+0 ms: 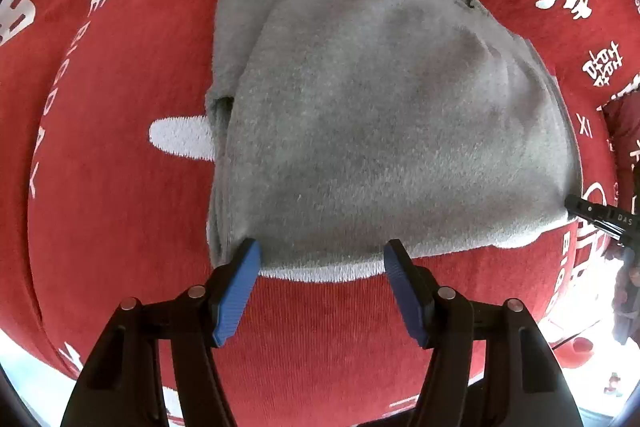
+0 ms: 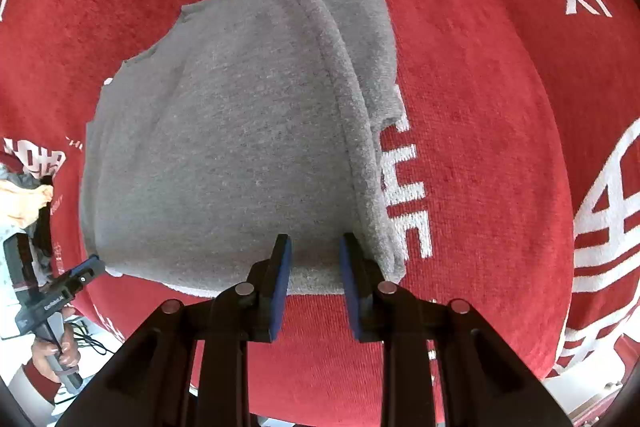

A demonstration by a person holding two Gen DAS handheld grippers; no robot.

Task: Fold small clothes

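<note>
My left claw point(image 1: 322, 253) points down with its blue pads point(image 1: 236, 291) spread wide at the near edge of the grey garment point(image 1: 380, 115); nothing is pinched between them, and the cloth edge lies just beyond the tips. My right claw point(image 2: 315, 247) stands narrower, its pads point(image 2: 280, 283) a small way apart over the near right corner of the garment point(image 2: 224, 147). Whether they press the cloth I cannot tell, though a gap shows between them.

The garment lies folded on a red cloth with white lettering point(image 1: 120, 75) that covers the worktop. A thick folded edge runs from near to far along its right side in the right wrist view. At that view's near left, my left hand point(image 2: 56, 355) grips the handle of the left claw, whose tip touches the garment's near left corner.
</note>
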